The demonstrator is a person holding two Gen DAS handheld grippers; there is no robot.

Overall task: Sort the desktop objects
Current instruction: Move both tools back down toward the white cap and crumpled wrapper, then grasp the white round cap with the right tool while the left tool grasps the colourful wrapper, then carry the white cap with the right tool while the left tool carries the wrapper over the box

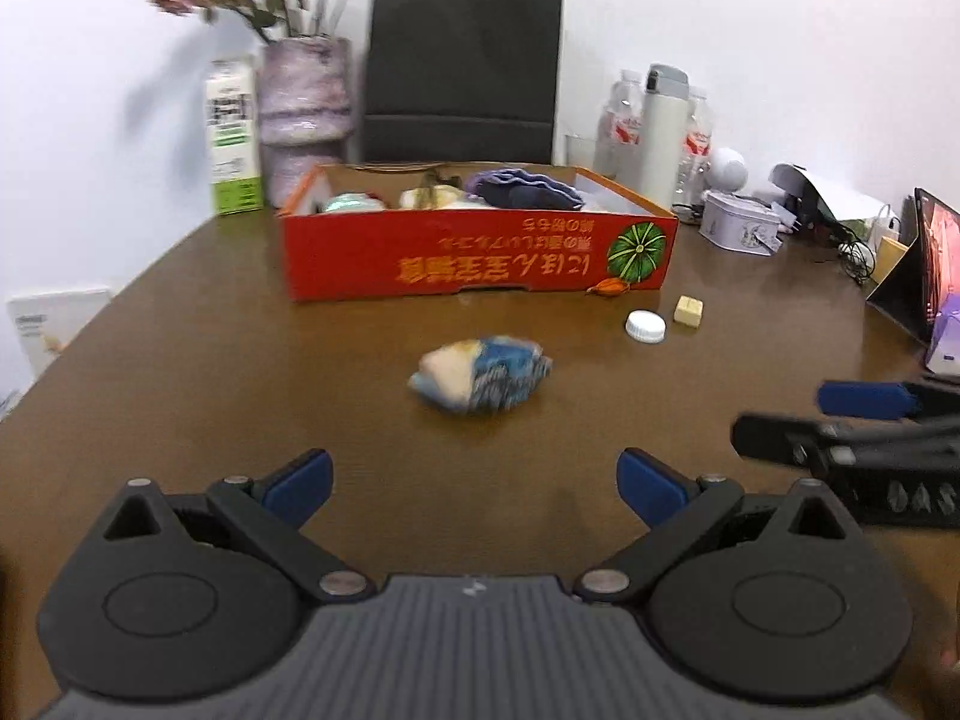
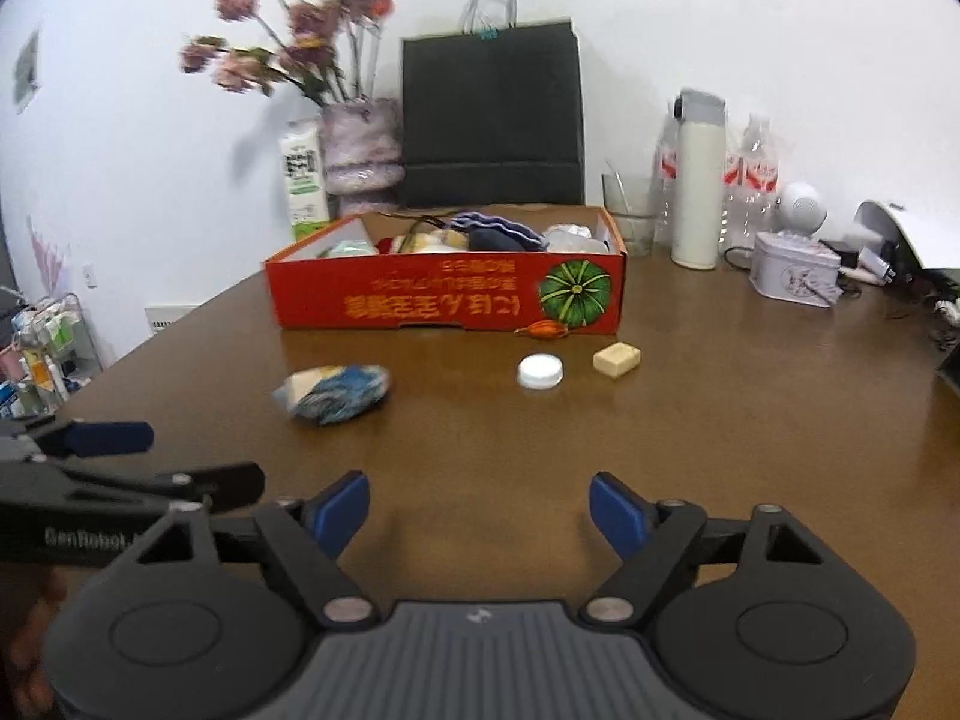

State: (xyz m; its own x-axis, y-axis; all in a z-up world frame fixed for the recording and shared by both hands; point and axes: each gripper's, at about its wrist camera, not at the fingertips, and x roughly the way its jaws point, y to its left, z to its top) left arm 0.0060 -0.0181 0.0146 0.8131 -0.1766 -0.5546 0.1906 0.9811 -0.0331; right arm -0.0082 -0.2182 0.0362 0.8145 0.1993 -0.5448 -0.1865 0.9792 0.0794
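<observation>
Left gripper [image 1: 474, 486]: seen nearest the lens, jaws spread wide, nothing held between the blue pads; it is hung over bare table on the near side of the red box.
Table [image 1: 180, 360]: brown wood, on which everything named below is set.
Carton [image 1: 233, 138]: a white and green carton is stood upright behind the red box's left corner.
Vase [image 1: 303, 114]: a pale vase of pink flowers is placed just right of the carton, behind the red box.
Red box [image 1: 474, 258]: an open cardboard box with an upside-down pumpkin print; it is filled with cloth and small items that cannot be told apart.
Blue-and-cream packet [image 1: 480, 375]: a crumpled packet is laid alone in front of the red box, apart from both grippers.
White cap [image 1: 645, 325]: set near the red box's right front corner.
Cream block [image 1: 688, 311]: placed just right of the cap, beside the same corner.
Right gripper [image 2: 479, 510]: jaws parted, nothing pinched; it is held in front of the red box, right of the left gripper.
</observation>
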